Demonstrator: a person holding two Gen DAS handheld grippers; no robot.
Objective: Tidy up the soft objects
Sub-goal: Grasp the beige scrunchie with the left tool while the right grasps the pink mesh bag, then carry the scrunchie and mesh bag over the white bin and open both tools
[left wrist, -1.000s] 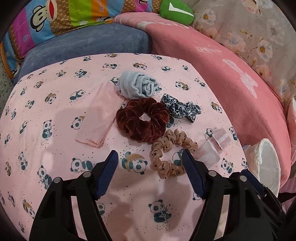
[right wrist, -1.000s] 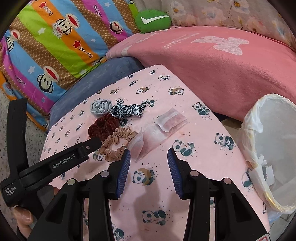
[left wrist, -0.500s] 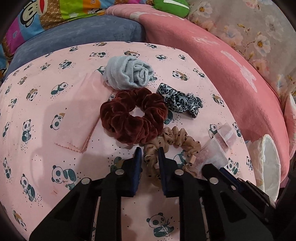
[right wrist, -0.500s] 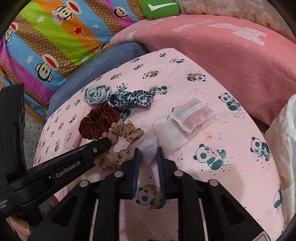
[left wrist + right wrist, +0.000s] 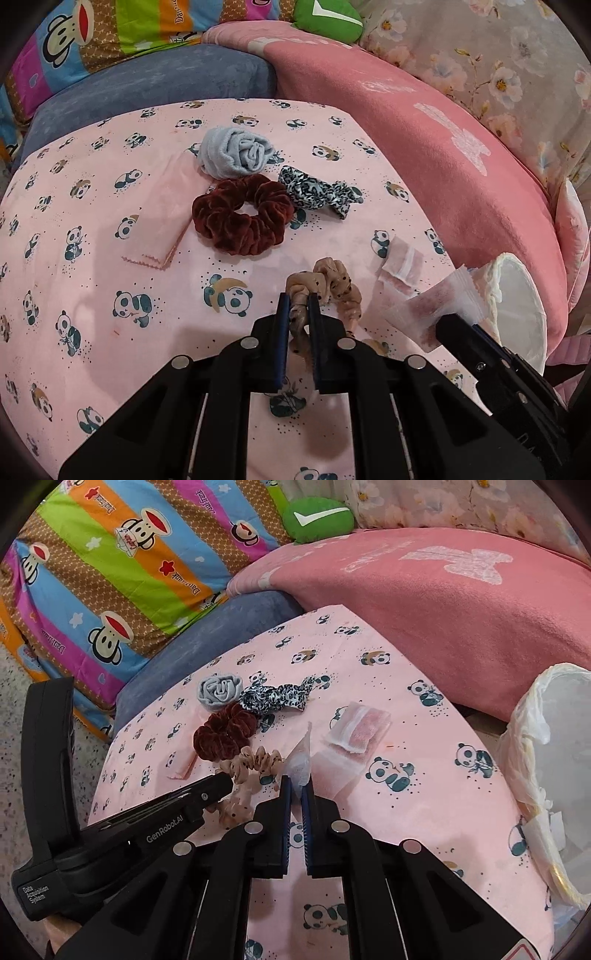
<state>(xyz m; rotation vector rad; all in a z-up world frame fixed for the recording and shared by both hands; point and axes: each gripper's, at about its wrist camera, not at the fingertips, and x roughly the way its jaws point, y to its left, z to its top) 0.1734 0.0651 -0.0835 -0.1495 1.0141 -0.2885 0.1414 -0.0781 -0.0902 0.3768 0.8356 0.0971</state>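
Note:
My left gripper (image 5: 297, 301) is shut on the near loop of a tan dotted scrunchie (image 5: 327, 282), which hangs slightly raised off the panda-print cloth (image 5: 92, 280). My right gripper (image 5: 295, 786) is shut on the corner of a clear plastic packet (image 5: 301, 762); in the left wrist view that packet (image 5: 439, 302) is lifted beside the bin. Farther back lie a maroon velvet scrunchie (image 5: 243, 218), a leopard-print scrunchie (image 5: 317, 190), a rolled grey cloth (image 5: 236, 155) and a flat pink cloth (image 5: 166, 214). A second packet (image 5: 360, 729) lies flat on the table.
A bin lined with a white bag (image 5: 546, 775) stands off the table's right edge. A pink blanket (image 5: 443, 602), a blue cushion (image 5: 147, 81) and a striped monkey-print quilt (image 5: 110, 554) ring the far side. A hand shows under the left gripper's handle (image 5: 48, 849).
Both grippers went from open to shut: the left closed on the tan scrunchie and pulled it nearer, the right closed on the clear packet and raised its corner.

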